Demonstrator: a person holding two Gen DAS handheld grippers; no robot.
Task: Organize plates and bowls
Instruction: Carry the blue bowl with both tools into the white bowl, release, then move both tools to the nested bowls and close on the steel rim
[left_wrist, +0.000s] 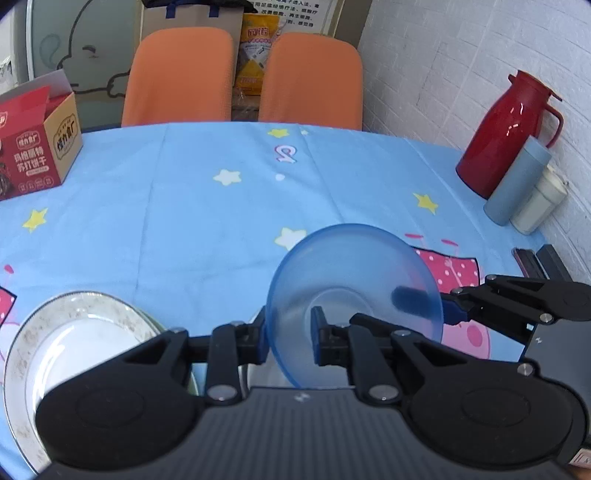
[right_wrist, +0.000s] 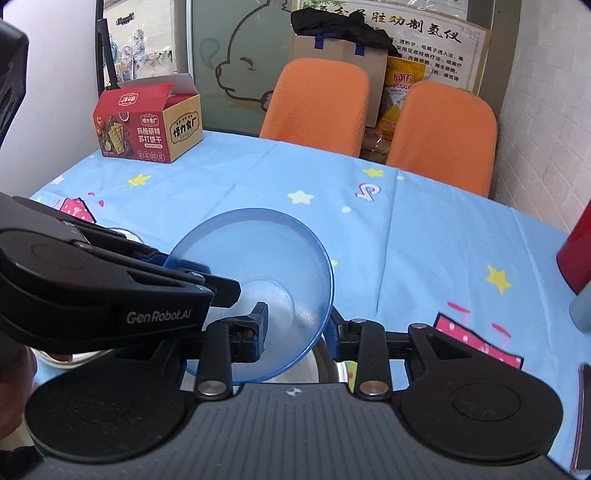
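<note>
A translucent blue bowl (left_wrist: 354, 291) is held above the table between both grippers; it also shows in the right wrist view (right_wrist: 266, 273). My left gripper (left_wrist: 290, 338) is shut on the bowl's left rim. My right gripper (right_wrist: 297, 332) is shut on its right rim, and shows in the left wrist view at the right (left_wrist: 454, 306). A white plate with a patterned rim (left_wrist: 74, 350) lies on the table at the lower left, stacked on another plate. A metal bowl (right_wrist: 325, 365) sits under the blue bowl, mostly hidden.
A red biscuit box (right_wrist: 147, 125) stands at the far left of the blue star-patterned tablecloth (left_wrist: 221, 221). A red thermos jug (left_wrist: 506, 136), a grey-blue cup (left_wrist: 517, 184) and a white cup (left_wrist: 539, 203) stand by the right wall. Two orange chairs (left_wrist: 243, 77) are behind the table.
</note>
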